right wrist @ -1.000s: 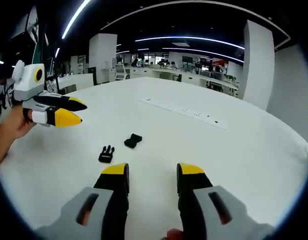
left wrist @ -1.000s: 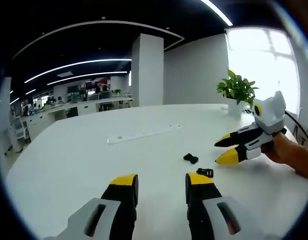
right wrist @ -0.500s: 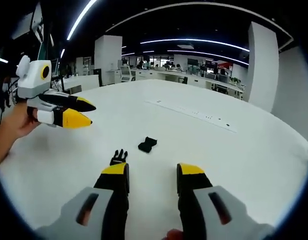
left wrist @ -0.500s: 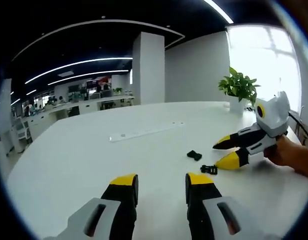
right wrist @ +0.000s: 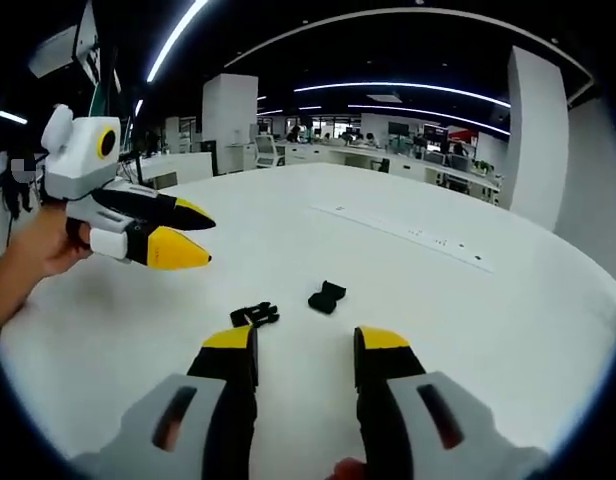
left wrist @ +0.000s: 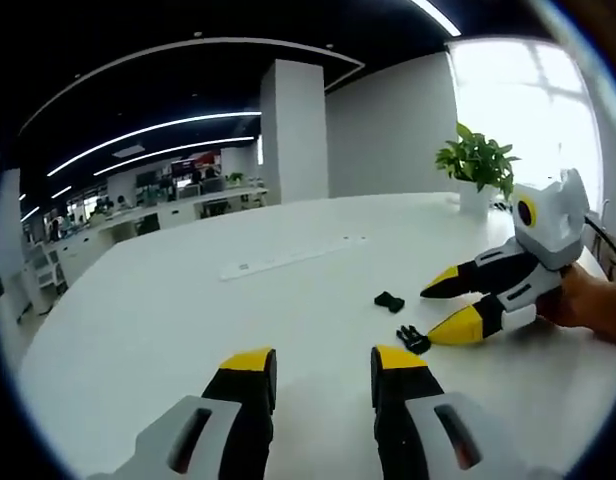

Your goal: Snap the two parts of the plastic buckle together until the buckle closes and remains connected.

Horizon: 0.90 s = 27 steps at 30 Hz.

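Two black buckle parts lie apart on the white table [left wrist: 188, 310]. The pronged part [left wrist: 412, 338] [right wrist: 254, 314] is nearer, the socket part [left wrist: 389, 300] [right wrist: 327, 296] a little beyond it. My left gripper [left wrist: 323, 365] is open and empty, short of both parts; in the right gripper view it [right wrist: 193, 238] hovers open at the left, held by a hand. My right gripper [right wrist: 303, 348] is open just behind the pronged part; in the left gripper view it [left wrist: 438, 310] comes in from the right, its lower tip close to that part.
A white power strip [left wrist: 288, 258] [right wrist: 408, 230] lies farther across the table. A potted plant [left wrist: 476, 165] stands at the far right edge near a bright window. Office desks and a white pillar [left wrist: 293, 135] lie beyond the table.
My right gripper has moved in toward the pronged part, its tips now right by it. Both views have shifted slightly; the buckle parts have stayed where they lay.
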Motion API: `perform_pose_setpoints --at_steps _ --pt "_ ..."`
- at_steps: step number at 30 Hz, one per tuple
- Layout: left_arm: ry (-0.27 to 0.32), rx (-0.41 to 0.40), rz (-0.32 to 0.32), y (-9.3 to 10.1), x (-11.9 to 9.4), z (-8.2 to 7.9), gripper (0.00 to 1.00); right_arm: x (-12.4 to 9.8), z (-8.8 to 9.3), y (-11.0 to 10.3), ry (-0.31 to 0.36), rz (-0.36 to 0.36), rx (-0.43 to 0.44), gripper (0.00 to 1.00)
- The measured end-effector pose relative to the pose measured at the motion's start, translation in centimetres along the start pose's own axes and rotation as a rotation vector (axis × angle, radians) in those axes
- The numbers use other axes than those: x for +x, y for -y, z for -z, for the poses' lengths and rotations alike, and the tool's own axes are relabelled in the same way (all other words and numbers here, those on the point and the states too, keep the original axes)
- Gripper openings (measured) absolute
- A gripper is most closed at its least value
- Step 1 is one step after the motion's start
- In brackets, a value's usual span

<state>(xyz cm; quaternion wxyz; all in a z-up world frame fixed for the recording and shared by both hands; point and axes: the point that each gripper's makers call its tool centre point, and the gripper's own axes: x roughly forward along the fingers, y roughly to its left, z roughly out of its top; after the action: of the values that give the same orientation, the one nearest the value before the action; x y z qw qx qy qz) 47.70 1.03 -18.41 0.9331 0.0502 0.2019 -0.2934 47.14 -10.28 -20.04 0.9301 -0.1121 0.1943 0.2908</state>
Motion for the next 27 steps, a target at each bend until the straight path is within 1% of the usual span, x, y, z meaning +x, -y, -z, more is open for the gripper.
perform_pose_setpoints --at_steps 4,8,11,13,17,19,20,21,23,25,27 --pt "-0.004 -0.012 0.019 0.5 0.0 0.1 0.37 0.2 -0.3 -0.9 0.016 -0.011 -0.027 0.38" --pt "-0.003 -0.023 0.037 0.9 0.2 0.3 0.34 0.0 -0.2 -1.0 0.015 -0.013 -0.026 0.39" --pt "-0.007 -0.008 0.044 1.4 0.4 0.5 0.34 -0.5 0.0 -1.3 0.008 -0.017 -0.025 0.39" --pt "-0.004 0.014 0.054 2.1 0.5 0.4 0.32 -0.5 0.1 -1.1 0.003 -0.017 -0.021 0.4" --pt "0.001 0.023 0.072 3.0 0.6 0.3 0.3 -0.7 0.3 -0.9 -0.009 -0.016 -0.004 0.4" --pt "-0.005 0.001 0.089 3.4 0.6 0.5 0.27 -0.9 0.4 -0.8 -0.016 -0.021 0.012 0.4" --pt "-0.011 -0.052 0.096 3.6 0.7 0.7 0.26 -1.1 0.2 -0.8 -0.009 -0.027 0.03 0.4" --pt "-0.017 -0.058 0.108 3.8 0.7 0.8 0.25 -1.3 0.1 -0.7 -0.006 -0.022 0.039 0.39" --pt "-0.016 -0.065 0.108 3.7 0.8 0.8 0.25 -1.5 0.0 -0.2 -0.002 -0.013 0.046 0.39" --pt "-0.011 -0.033 0.109 3.9 0.8 0.7 0.24 -1.5 -0.1 0.2 0.001 -0.006 0.052 0.38" --pt "-0.006 -0.023 0.109 4.1 0.8 0.5 0.26 -1.5 0.1 0.7 -0.007 0.0 0.057 0.37"
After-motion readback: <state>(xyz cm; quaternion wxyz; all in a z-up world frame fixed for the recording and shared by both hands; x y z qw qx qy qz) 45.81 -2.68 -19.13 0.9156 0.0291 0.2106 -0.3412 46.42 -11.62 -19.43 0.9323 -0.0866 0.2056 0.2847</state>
